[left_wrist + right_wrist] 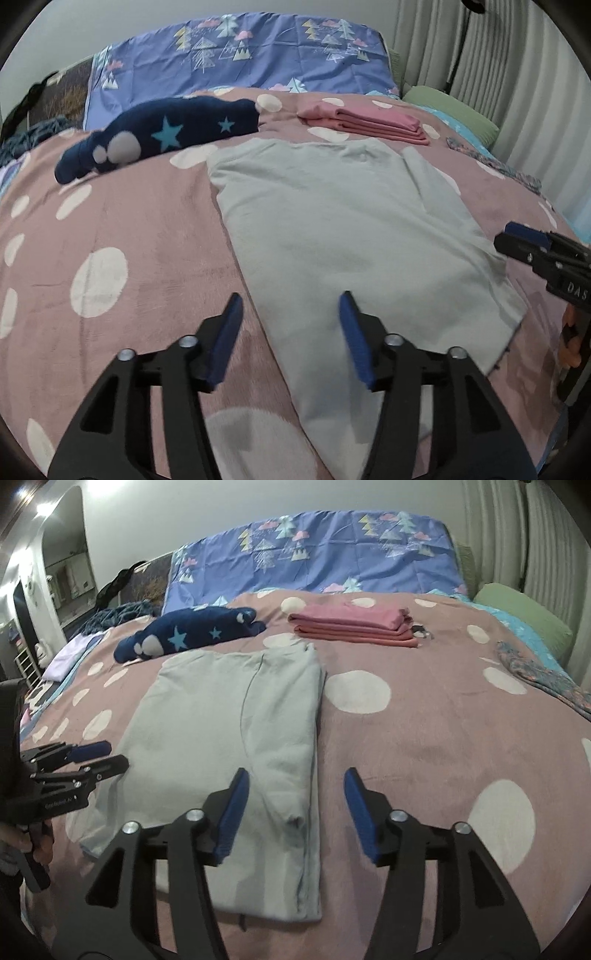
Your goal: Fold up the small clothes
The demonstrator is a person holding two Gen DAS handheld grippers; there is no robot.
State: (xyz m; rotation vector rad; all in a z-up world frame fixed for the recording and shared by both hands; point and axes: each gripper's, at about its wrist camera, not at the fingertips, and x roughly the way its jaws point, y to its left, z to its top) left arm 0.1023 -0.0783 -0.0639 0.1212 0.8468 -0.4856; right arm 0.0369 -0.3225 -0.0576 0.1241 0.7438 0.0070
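A pale grey garment (343,236) lies flat on the pink spotted blanket (122,229), partly folded lengthwise, its near end toward the bed's front edge. The left gripper (291,332) hangs over the garment's left edge with fingers spread and nothing between them; the right gripper (295,805) hangs over its right edge — likewise spread and empty. Farther back, toward the purple patterned bedding (314,561), sit a navy star-print garment (192,633) and a stack of folded pink clothes (351,626).

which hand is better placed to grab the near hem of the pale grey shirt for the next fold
Roughly even. Left tool straddles the pale grey shirt's left edge; right tool straddles its right edge. Both are open.
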